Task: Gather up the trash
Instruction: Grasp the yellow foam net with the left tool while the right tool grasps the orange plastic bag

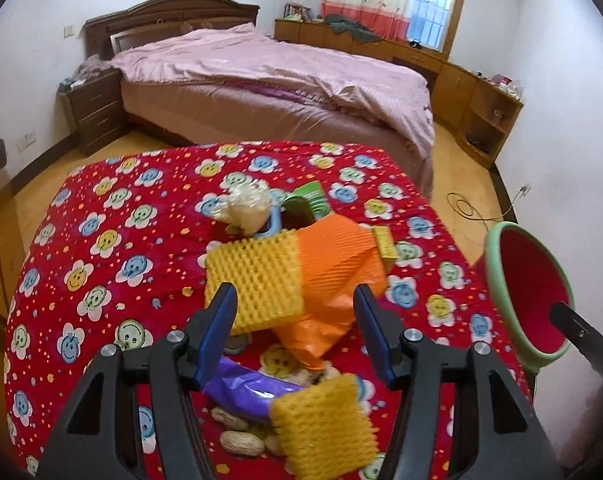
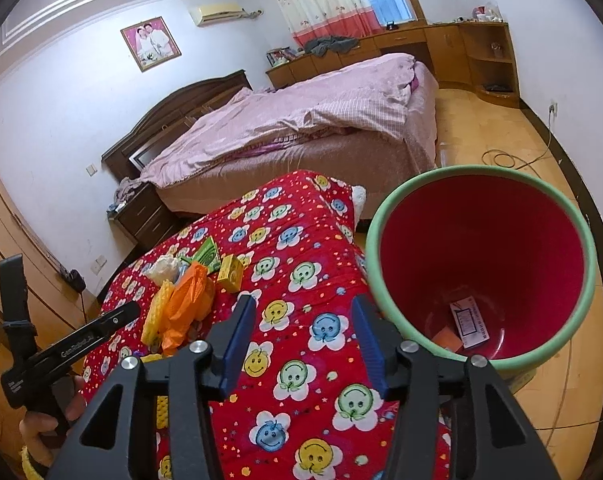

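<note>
A: What could be going wrong from here?

B: My guess is a tangled grab. In the left wrist view the left gripper (image 1: 297, 334) is hanging over the trash heap in the middle of the frame, where the yellow foam net (image 1: 257, 280) is lying against the orange bag (image 1: 337, 280). Tongs closing there could be catching both, or dragging the bag and scattering the peanuts (image 1: 237, 436) sitting low in the frame.

A: And the left tongs?

B: Standing moderately wide, nothing pressed between the blue pads (image 1: 217, 332). A second foam net (image 1: 325, 424) and a purple wrapper (image 1: 241, 388) are lying below them.

A: The other side?

B: The right gripper (image 2: 303, 344) is also standing apart and holding nothing; only the red flowered blanket (image 2: 301, 248) is showing between its fingers. The red bin (image 2: 385, 280) with the green rim is sitting at the right of that frame, beside the blanket's edge, with a couple of scraps already at the bottom.

A: Any risk there?

B: Light pieces could be missing the bin's mouth on the carry, I'd judge, since the heap sits at mid-left, well apart from it.

A: Poses?

B: Both are tilting downward toward the blanket. The person's hand (image 2: 41, 424) gripping the left tool's handle is showing at the lower left of the right wrist view.
</note>
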`<state>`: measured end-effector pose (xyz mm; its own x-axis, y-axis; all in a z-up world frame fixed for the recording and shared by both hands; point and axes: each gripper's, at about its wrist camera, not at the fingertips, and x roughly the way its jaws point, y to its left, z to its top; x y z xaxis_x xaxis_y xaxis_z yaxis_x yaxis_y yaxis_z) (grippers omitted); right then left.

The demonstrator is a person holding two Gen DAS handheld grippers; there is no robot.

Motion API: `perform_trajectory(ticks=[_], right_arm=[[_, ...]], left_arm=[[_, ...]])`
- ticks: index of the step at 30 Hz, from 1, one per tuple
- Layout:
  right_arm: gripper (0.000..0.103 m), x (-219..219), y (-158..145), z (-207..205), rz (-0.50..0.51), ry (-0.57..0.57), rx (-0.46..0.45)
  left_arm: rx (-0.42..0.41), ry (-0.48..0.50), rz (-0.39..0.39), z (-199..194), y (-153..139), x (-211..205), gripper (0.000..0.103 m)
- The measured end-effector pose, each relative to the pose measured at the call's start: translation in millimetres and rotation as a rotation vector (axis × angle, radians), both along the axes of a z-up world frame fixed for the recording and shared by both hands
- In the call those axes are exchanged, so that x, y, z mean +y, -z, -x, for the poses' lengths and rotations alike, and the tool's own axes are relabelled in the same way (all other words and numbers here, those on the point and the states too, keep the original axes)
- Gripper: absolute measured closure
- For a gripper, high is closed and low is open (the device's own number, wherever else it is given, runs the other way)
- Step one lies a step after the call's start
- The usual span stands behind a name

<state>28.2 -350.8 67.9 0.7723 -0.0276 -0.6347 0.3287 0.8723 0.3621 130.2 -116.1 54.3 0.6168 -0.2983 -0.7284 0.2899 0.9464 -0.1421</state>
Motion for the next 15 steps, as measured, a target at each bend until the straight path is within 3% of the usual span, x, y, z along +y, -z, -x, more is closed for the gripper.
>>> perform_trajectory(ticks=[12, 14, 15], right_arm=[[0.048, 12, 14, -30, 0.004, -0.039, 0.056], [0.048, 17, 17, -38, 0.007, -0.056, 0.065], [0.048, 19, 18, -42, 0.009, -0.065, 0.068]], left_arm=[[0.083, -0.020, -0.035, -32, 40, 6, 0.043], [0.087, -0.026, -0.031, -36, 43, 10, 0.046], [0.090, -0.026, -0.025, -37, 44, 12, 0.052]])
